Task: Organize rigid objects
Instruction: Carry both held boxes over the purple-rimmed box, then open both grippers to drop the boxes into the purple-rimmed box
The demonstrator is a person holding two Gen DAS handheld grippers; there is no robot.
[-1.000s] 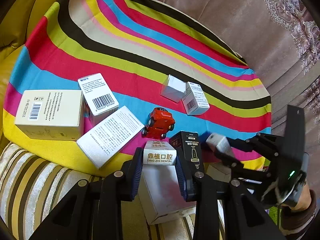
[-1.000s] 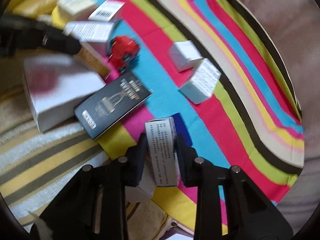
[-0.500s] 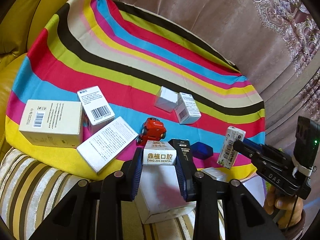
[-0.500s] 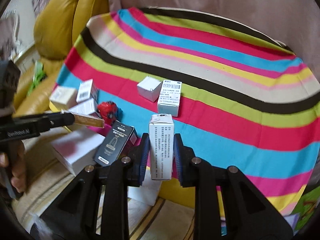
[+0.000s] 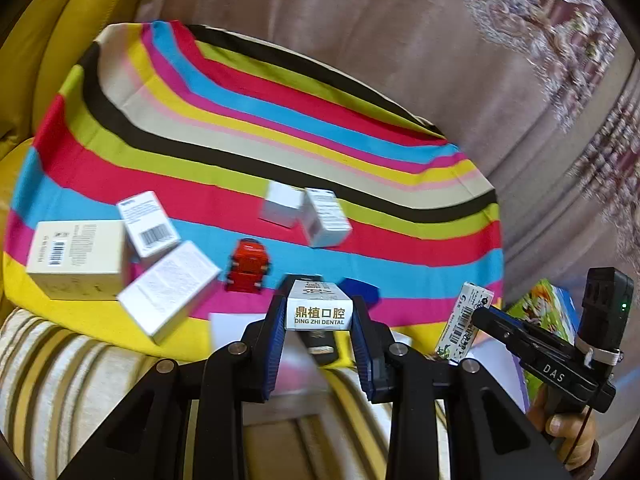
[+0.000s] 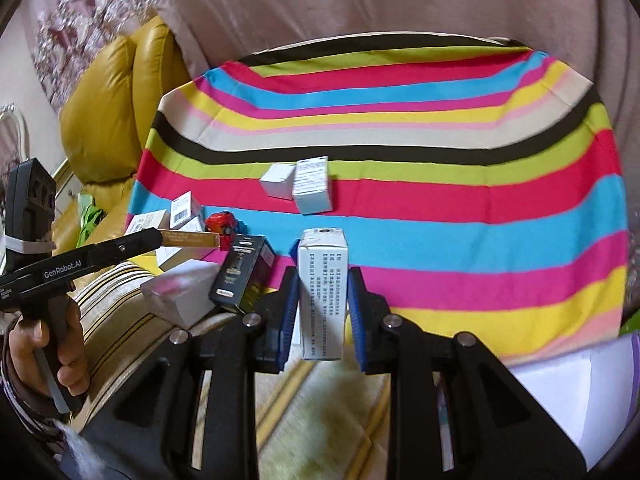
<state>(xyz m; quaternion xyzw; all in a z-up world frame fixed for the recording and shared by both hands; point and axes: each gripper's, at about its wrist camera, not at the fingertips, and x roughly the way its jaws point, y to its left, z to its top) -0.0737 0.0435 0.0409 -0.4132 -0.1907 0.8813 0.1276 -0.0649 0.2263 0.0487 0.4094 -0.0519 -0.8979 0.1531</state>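
**Operator:** While I sweep from the left, I see a cream carton [image 5: 76, 258] at the left edge of the striped cloth [image 5: 240, 128], with a barcoded white box [image 5: 148, 218] leaning on it and a larger white printed box [image 5: 168, 290] just in front. A red toy car [image 5: 249, 266] sits right of those. Two small white boxes [image 5: 306, 216] touch each other further back.

**Observer:** And your left tool?

**Operator:** My left gripper [image 5: 319, 322] is pinching the DING ZHI DENTAL box [image 5: 320, 306] between its blue pads, raised over the near cloth edge. Beneath it lie a black box [image 6: 242, 274] and a white box [image 6: 180, 294], half on the striped cushion [image 5: 60, 392]. A blue object [image 5: 360, 290] peeks out just right of the dental box; I can't tell what it is.

**Observer:** The right one?

**Operator:** My right gripper [image 6: 322, 302] is clamped on a tall white box with printed text [image 6: 322, 292], held upright above the near edge of the cloth. From the left camera that same box shows its barcode side, at the right, off the cloth's corner. A colourful box [image 5: 552, 312] lies behind it.
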